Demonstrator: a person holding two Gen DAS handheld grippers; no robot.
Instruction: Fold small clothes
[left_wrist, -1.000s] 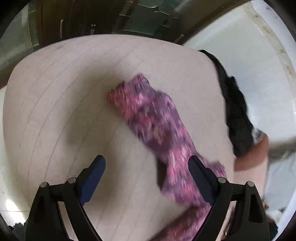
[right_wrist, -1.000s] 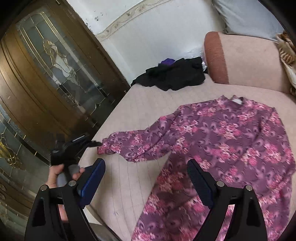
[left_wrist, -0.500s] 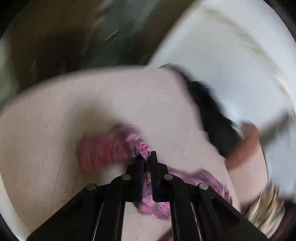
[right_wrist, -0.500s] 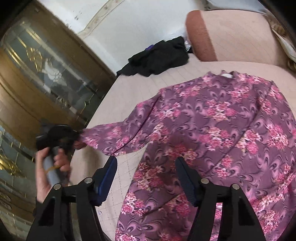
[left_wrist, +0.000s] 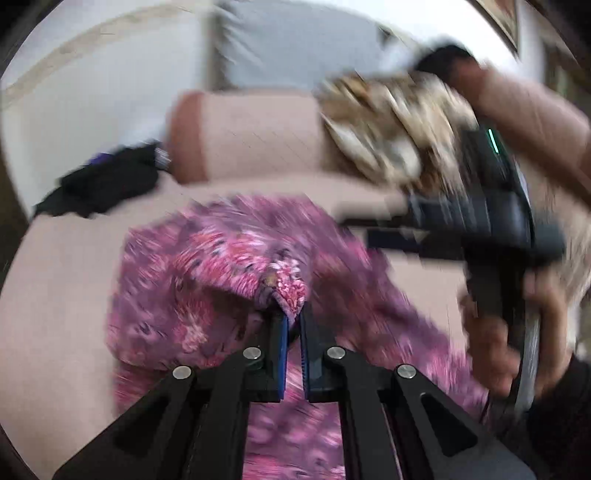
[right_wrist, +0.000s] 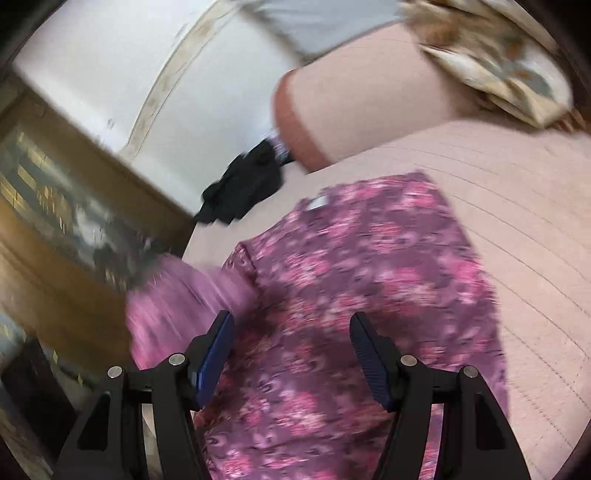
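A purple and pink floral top (right_wrist: 369, 266) lies spread on the pink bed (right_wrist: 517, 206). My left gripper (left_wrist: 293, 321) is shut on the end of its sleeve (left_wrist: 288, 288) and holds it lifted over the body of the top (left_wrist: 177, 295). My right gripper (right_wrist: 291, 332) is open and empty, just above the top's lower middle. The lifted sleeve (right_wrist: 173, 291) shows blurred at its left. The right gripper also shows in the left wrist view (left_wrist: 380, 229), held by a hand.
A black garment (right_wrist: 243, 188) lies at the bed's far left corner. A pink bolster (right_wrist: 362, 103) and a patterned beige cloth (right_wrist: 498, 66) lie along the head of the bed. A wooden glass door (right_wrist: 55, 206) stands to the left.
My left gripper shut on the sleeve end and carried it up and over the top's body. My right gripper moved lower and closer over the top, still open.
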